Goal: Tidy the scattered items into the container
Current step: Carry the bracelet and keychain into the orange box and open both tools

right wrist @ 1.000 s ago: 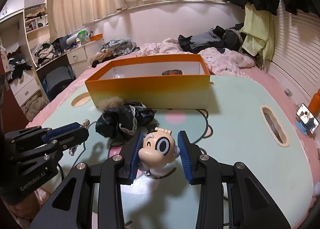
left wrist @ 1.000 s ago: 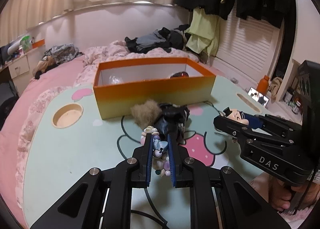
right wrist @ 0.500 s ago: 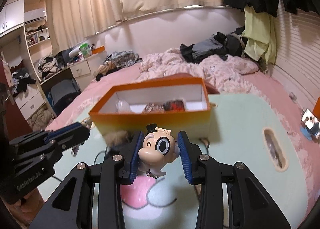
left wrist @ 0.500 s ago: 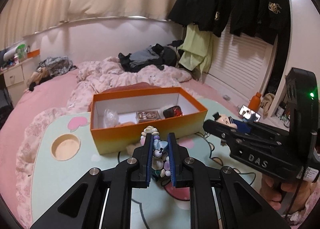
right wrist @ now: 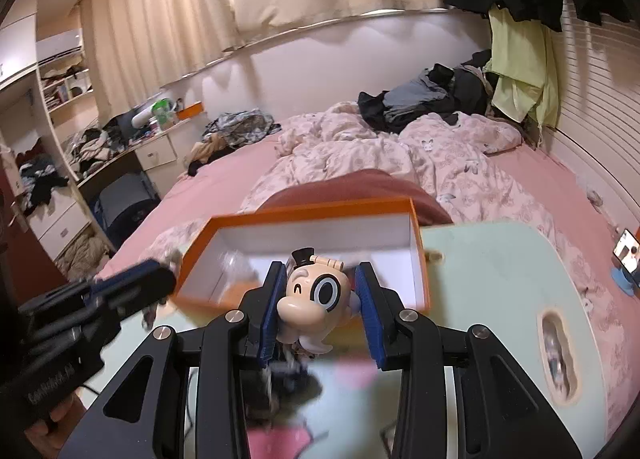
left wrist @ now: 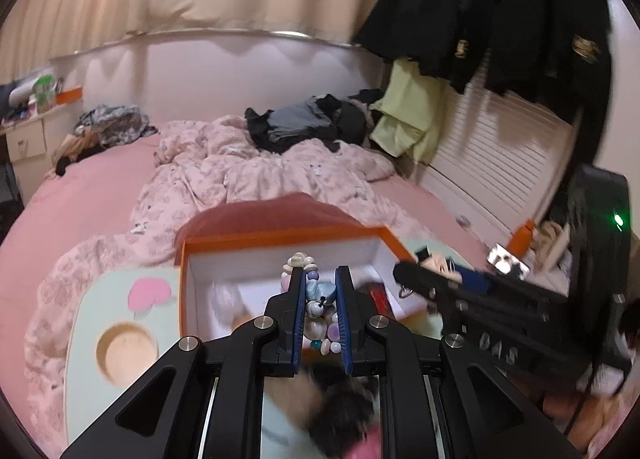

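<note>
My left gripper [left wrist: 319,279] is shut on a string of pastel beads [left wrist: 316,311] and holds it above the near wall of the orange box [left wrist: 280,237]. My right gripper [right wrist: 320,279] is shut on a cartoon figure [right wrist: 316,295] with a small black hat, also raised over the orange box [right wrist: 312,209]. The right gripper with the figure shows in the left wrist view [left wrist: 436,269]. The left gripper shows in the right wrist view [right wrist: 156,279]. A black and furry bundle [left wrist: 340,407] lies on the table below.
The box stands on a pale green table [right wrist: 500,279] with a cup recess [left wrist: 122,351] at the left. Inside the box lie a red item [left wrist: 374,297] and a blurred pale item [left wrist: 224,299]. A pink bed [left wrist: 100,179] lies behind.
Both grippers have risen and moved forward with their loads, from low over the table to above the box. The black bundle stays on the table.
</note>
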Action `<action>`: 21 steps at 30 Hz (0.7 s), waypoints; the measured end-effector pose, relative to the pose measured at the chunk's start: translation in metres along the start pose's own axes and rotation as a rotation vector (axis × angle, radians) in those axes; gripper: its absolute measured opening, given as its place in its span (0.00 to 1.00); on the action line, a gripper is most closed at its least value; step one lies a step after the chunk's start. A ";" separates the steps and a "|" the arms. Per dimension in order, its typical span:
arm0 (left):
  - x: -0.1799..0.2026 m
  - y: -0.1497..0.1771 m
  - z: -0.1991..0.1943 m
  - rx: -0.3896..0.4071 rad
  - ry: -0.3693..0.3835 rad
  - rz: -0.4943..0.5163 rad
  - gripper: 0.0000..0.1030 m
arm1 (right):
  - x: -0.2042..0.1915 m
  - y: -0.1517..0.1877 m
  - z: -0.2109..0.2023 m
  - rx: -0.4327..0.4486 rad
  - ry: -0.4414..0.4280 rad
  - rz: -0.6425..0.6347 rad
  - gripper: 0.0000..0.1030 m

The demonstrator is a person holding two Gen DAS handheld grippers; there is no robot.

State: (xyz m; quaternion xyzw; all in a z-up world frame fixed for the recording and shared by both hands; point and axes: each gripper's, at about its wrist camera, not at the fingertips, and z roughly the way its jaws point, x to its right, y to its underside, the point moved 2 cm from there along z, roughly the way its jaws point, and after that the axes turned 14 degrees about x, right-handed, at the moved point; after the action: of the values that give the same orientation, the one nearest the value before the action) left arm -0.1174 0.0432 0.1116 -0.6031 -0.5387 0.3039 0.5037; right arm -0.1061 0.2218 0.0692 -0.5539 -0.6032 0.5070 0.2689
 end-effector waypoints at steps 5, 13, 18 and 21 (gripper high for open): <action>-0.010 -0.001 0.040 -0.052 -0.045 -0.037 0.13 | 0.000 -0.009 0.035 -0.024 0.054 -0.027 0.36; -0.018 0.025 0.058 -0.133 -0.065 -0.091 0.36 | 0.010 0.008 0.052 -0.099 0.084 0.007 0.39; -0.021 0.019 0.038 -0.084 -0.095 -0.084 0.66 | 0.013 0.006 0.039 -0.059 0.121 0.008 0.62; -0.026 0.017 0.020 -0.054 -0.104 -0.107 0.86 | 0.014 0.002 0.025 -0.023 0.132 0.018 0.70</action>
State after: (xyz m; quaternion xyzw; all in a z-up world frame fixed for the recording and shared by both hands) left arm -0.1365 0.0254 0.0852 -0.5701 -0.6036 0.2931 0.4741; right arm -0.1312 0.2268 0.0552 -0.5946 -0.5850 0.4646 0.2972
